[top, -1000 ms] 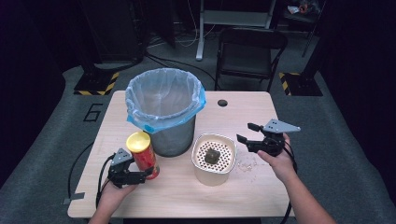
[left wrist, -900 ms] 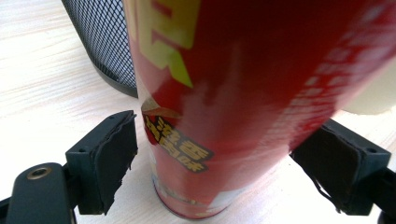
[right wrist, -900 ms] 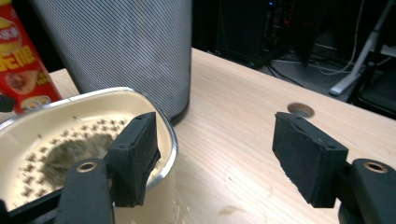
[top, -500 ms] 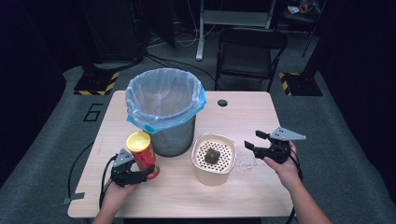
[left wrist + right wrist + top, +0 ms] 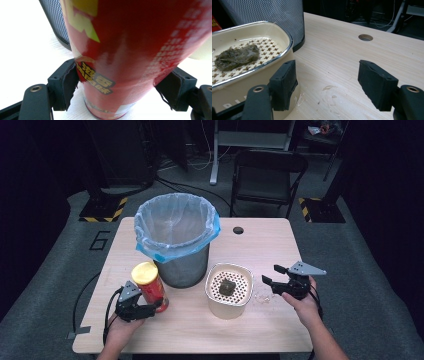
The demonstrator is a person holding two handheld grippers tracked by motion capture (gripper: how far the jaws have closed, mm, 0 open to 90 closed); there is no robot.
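A red snack can (image 5: 150, 287) with a yellow lid stands upright at the front left of the table, beside the bin. My left gripper (image 5: 152, 307) is shut on its lower part; in the left gripper view both pads (image 5: 71, 81) press the can (image 5: 130, 50). A cream container (image 5: 229, 292) with a perforated insert holds a brown-green lump (image 5: 228, 286). My right gripper (image 5: 271, 275) hovers just right of it, open and empty. In the right gripper view its gripper (image 5: 328, 75) has one jaw close beside the container's wall (image 5: 242, 85).
A mesh waste bin (image 5: 175, 240) with a blue liner stands behind the can and container. Small wet spots and crumbs (image 5: 327, 88) lie on the wood right of the container. A cable hole (image 5: 238, 230) is at the back. A folding chair (image 5: 270, 175) stands beyond the table.
My right gripper has sunk toward the tabletop and come slightly nearer the front edge, jaws unchanged. The left gripper and the can have stayed put.
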